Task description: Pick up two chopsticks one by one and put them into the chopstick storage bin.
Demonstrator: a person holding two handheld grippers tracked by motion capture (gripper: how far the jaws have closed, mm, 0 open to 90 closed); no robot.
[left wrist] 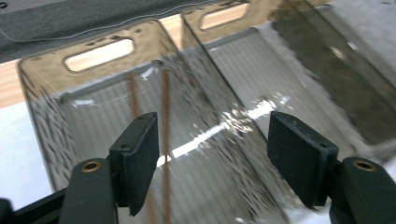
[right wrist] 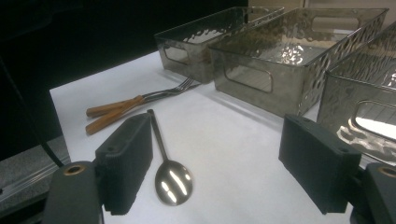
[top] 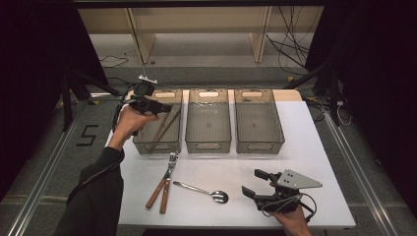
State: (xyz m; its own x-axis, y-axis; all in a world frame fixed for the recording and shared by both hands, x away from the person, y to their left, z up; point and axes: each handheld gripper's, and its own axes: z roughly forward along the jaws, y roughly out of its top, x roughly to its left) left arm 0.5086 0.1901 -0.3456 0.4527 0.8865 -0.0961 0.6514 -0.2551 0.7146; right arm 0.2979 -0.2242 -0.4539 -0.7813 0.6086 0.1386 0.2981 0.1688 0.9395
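Three smoky clear bins stand in a row at the back of the white table [top: 314, 147]. The left bin [top: 156, 147] [left wrist: 44, 65] holds two thin brown chopsticks [top: 164, 127] [left wrist: 165, 102] lying lengthwise. My left gripper [top: 164, 106] [left wrist: 210, 126] hovers over that bin's far left part, open, with nothing between its pads. Two wooden-handled forks [top: 164, 184] [right wrist: 121, 109] and a metal spoon [top: 204, 191] [right wrist: 173, 179] lie on the table in front of the bins. Near the front right edge my right gripper [top: 252, 181] [right wrist: 215, 135] is open and empty, pointing left toward the spoon.
The middle bin [top: 208, 145] [right wrist: 261, 79] and the right bin [top: 259, 146] [right wrist: 369, 116] look empty. Black cables trail on the floor behind the table. Metal rails run along both sides of the table.
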